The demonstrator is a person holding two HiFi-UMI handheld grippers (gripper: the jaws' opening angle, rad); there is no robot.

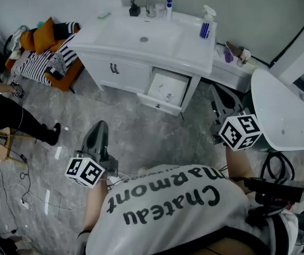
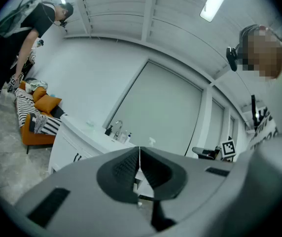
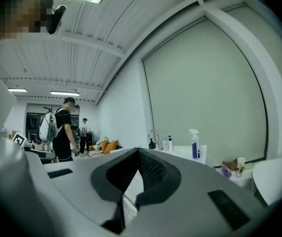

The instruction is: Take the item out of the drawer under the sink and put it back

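Head view shows a small item [image 1: 169,95] lying in the open drawer [image 1: 159,83] under the sink [image 1: 133,32], while the left gripper [image 2: 139,151] and right gripper [image 3: 139,152], well apart from it, each have jaws closed on nothing.

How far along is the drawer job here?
Done: the drawer under the sink stands open, a small item lying inside. In hand: nothing; left gripper and right gripper are shut, empty, away from the drawer. Left: seemingly taking the item out and returning it.
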